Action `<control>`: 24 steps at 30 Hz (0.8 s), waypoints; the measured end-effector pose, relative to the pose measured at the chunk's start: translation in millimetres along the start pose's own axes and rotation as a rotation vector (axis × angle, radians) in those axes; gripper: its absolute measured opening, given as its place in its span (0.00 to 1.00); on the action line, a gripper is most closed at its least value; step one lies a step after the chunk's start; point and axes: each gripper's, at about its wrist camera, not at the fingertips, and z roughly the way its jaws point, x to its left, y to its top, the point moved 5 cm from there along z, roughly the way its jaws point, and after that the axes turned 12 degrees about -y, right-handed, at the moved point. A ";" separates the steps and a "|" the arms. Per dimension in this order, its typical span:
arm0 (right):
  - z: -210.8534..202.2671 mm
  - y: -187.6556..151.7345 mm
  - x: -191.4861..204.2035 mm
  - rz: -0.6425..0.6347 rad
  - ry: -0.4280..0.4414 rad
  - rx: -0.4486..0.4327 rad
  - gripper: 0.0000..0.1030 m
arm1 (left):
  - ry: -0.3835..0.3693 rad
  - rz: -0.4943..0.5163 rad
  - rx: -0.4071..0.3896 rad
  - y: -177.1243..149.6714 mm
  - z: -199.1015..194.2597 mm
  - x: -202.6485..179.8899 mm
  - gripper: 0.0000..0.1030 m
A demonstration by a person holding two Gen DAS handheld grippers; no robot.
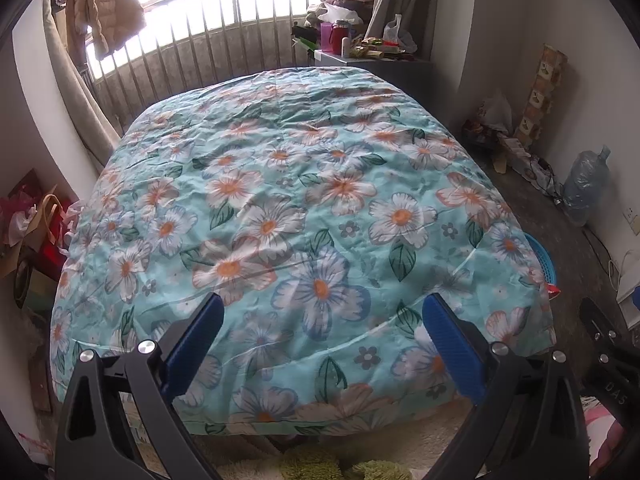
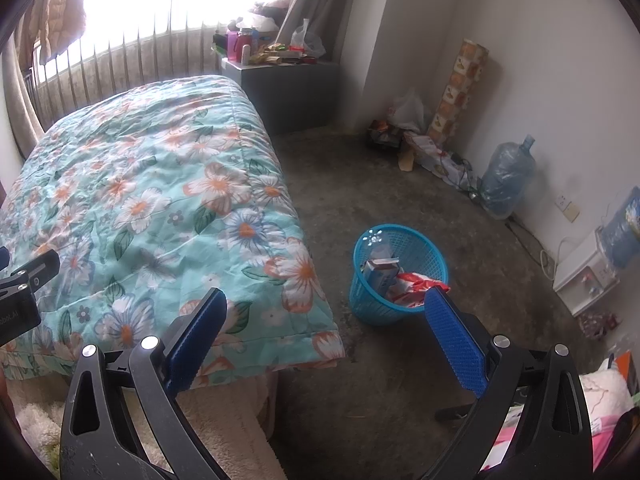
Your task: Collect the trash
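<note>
A blue mesh trash basket (image 2: 416,252) stands on the floor right of the bed. It holds a blue-and-white carton (image 2: 382,274) and a red-and-white wrapper (image 2: 416,286). In the left wrist view only the basket's rim (image 1: 544,260) shows past the quilt's edge. My left gripper (image 1: 322,304) is open and empty over the foot of the floral quilt (image 1: 288,208). My right gripper (image 2: 326,300) is open and empty, above the quilt's corner (image 2: 160,200) and the floor, with the basket just beyond its right finger (image 2: 454,336).
A grey cabinet (image 2: 288,88) with bottles and clutter stands by the window. Bags, a patterned roll (image 2: 456,88), a water jug (image 2: 506,176) and a white dispenser (image 2: 584,276) line the right wall. Bare floor (image 2: 360,184) lies between bed and wall. Bags (image 1: 32,224) sit left of the bed.
</note>
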 end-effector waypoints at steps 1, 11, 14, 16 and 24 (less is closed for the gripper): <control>0.2 0.0 -0.1 0.000 0.001 0.000 0.92 | 0.000 0.001 0.000 0.0 0.0 0.1 0.95; 0.3 -0.4 0.6 -0.001 0.001 0.000 0.92 | -0.001 0.001 0.001 -0.6 -0.3 0.3 0.95; 0.1 0.3 -0.1 -0.001 0.000 -0.001 0.92 | -0.001 0.000 0.000 -0.7 -0.5 0.5 0.95; 0.3 0.9 -0.7 0.000 0.002 -0.003 0.92 | 0.000 0.001 0.000 -0.7 -0.5 0.8 0.95; 0.5 4.8 -2.7 0.000 0.001 -0.007 0.92 | -0.001 0.001 -0.001 -0.7 -0.9 0.9 0.95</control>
